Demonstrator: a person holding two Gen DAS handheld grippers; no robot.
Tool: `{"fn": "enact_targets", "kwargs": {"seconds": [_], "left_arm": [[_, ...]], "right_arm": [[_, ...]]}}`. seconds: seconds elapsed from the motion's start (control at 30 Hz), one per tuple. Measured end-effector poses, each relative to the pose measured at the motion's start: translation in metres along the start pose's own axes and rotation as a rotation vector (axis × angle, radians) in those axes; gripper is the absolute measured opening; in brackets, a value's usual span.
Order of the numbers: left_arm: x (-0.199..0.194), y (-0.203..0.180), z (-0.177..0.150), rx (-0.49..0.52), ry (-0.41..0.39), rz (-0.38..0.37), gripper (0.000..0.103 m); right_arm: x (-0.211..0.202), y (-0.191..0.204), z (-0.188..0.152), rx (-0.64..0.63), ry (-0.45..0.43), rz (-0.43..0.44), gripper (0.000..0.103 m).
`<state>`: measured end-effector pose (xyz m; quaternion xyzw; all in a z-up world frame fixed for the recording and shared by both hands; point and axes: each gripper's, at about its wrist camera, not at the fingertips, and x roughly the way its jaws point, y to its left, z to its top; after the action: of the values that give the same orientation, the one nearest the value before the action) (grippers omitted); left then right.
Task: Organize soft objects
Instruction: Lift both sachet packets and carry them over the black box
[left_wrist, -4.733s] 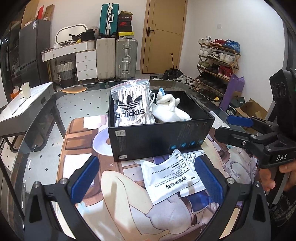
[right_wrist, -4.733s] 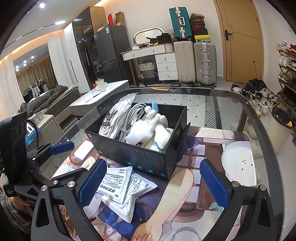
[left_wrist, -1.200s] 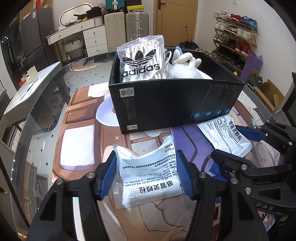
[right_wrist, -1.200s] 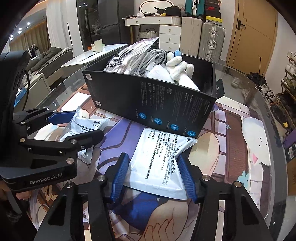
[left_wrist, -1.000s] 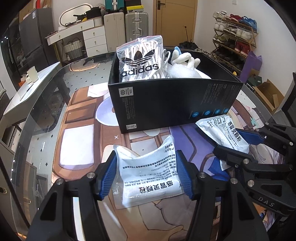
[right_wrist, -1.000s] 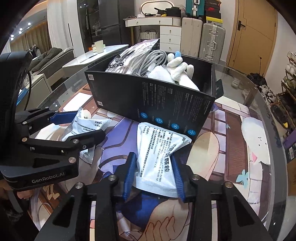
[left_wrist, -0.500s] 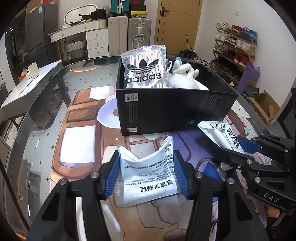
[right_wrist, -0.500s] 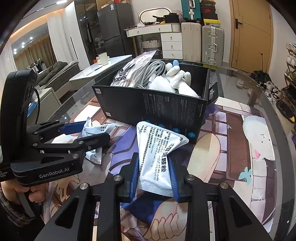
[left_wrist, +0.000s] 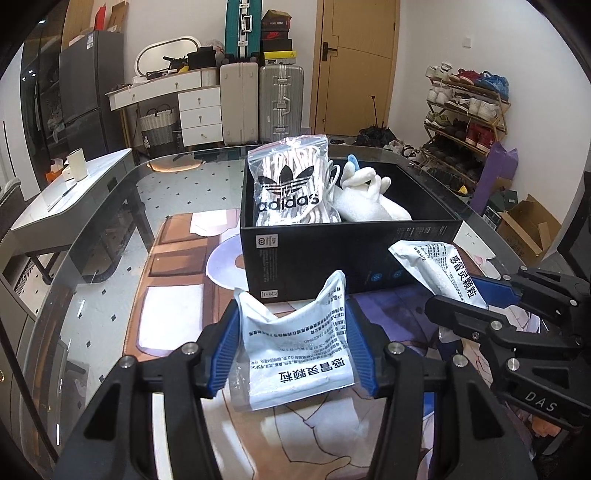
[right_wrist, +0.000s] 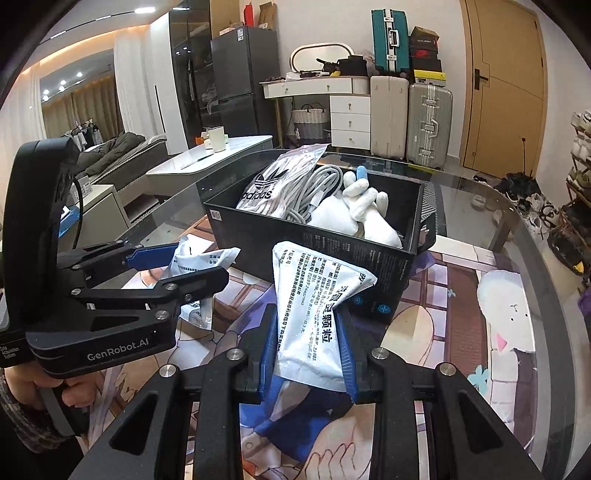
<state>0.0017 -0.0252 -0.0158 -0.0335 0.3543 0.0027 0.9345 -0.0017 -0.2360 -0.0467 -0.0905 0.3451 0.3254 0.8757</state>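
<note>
My left gripper (left_wrist: 293, 350) is shut on a white printed packet (left_wrist: 295, 354) and holds it above the mat, in front of the black box (left_wrist: 314, 258). My right gripper (right_wrist: 308, 347) is shut on a second white printed packet (right_wrist: 314, 310), lifted near the box's (right_wrist: 332, 254) front wall. The box holds an Adidas bag (left_wrist: 290, 192), a grey cable (right_wrist: 314, 192) and a white plush toy (left_wrist: 369, 199). The right gripper and its packet (left_wrist: 439, 269) show at the right of the left wrist view. The left gripper and its packet (right_wrist: 199, 262) show at the left of the right wrist view.
The box stands on a printed mat (left_wrist: 177, 325) over a round glass table (left_wrist: 92, 236). A grey side table (left_wrist: 55, 206) with a cup stands left. Suitcases, a dresser, a door and a shoe rack (left_wrist: 461, 122) lie beyond.
Both grippers closed on the two packets that lay on the mat, squeezing them, then lifted them off the mat toward the box.
</note>
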Motion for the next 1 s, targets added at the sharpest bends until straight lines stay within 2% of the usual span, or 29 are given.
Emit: {"fn": "enact_targets", "kwargs": {"seconds": [0.57, 1.0], "left_arm": [[-0.024, -0.004, 0.014, 0.001, -0.078, -0.011, 0.053], [-0.033, -0.009, 0.038, 0.024, -0.125, -0.03, 0.053]], "right_arm": [[-0.019, -0.002, 0.021, 0.023, -0.065, -0.021, 0.03], [-0.032, -0.006, 0.043, 0.004, -0.117, -0.038, 0.03]]}}
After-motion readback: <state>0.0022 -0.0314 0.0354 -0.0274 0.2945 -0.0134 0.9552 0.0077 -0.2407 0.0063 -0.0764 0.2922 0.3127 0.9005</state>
